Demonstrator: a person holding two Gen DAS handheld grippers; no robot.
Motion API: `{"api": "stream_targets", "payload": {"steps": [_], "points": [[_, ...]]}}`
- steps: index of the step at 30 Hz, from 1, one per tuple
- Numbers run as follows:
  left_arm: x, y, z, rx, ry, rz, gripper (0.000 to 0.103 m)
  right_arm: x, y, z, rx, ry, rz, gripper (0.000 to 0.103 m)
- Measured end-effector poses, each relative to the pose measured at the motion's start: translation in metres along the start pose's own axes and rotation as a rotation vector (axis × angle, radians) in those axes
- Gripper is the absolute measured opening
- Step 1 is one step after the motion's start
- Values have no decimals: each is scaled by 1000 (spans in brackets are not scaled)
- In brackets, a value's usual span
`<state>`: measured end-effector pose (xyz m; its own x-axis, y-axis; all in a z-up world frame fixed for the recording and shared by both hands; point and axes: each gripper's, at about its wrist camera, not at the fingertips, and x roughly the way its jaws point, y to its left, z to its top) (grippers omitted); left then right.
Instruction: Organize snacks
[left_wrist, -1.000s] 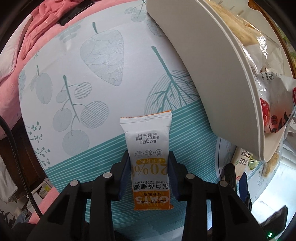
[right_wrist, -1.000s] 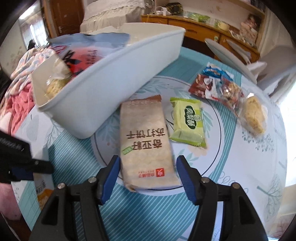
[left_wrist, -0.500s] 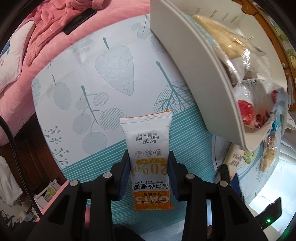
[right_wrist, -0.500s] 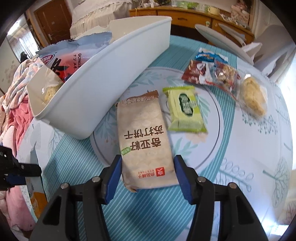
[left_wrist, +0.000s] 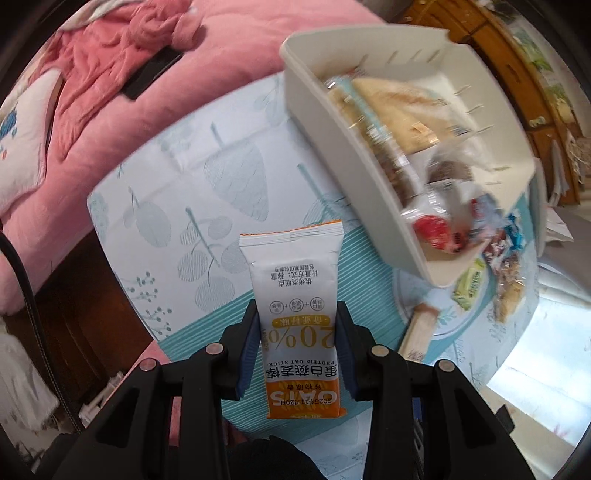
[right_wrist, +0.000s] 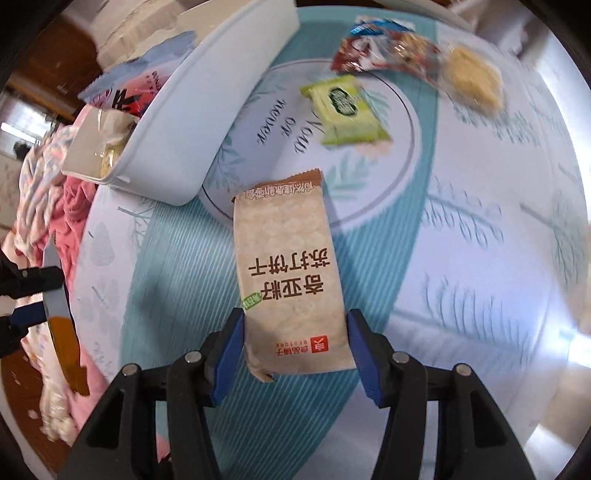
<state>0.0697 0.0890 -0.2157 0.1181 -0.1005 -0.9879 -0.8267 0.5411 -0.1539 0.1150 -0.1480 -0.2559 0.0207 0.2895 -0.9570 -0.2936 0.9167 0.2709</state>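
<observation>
Left tool (left_wrist: 299, 345) pinching oat bar (left_wrist: 297, 314), now lifted higher off desk (left_wrist: 155, 206), bin (left_wrist: 369, 177) at two o'clock; right tool (right_wrist: 295, 341) just narrowed onto cracker pack (right_wrist: 291, 291), likewise bin-bound.

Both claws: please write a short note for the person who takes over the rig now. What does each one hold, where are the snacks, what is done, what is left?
Left claw: shut on the oat bar, lifted off the table.
Right claw: jaws just closing around the cracker pack; the pads look against its edges, and it appears lifted.
Bin: already holds several snacks.
Still on the table: green pack, red pack, yellow cake.
Left: bin the bar and crackers, then those three.
</observation>
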Motion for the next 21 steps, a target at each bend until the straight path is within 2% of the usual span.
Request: {"api": "stream_targets", "payload": {"steps": [6,12,16,21], "points": [[-39,-11,13,127,-49,-62,36,-19,-10,-10,99,16,-31,55],[-67,-26,30,270,-77,-115,36,-37,0,-23,189,-6,-78,55],[-85,-41,43,403,-94,-166,36,-54,7,-25,239,-52,-121,55],[-104,-60,56,589,-127,-216,36,-70,25,-21,312,-158,-149,54]]}}
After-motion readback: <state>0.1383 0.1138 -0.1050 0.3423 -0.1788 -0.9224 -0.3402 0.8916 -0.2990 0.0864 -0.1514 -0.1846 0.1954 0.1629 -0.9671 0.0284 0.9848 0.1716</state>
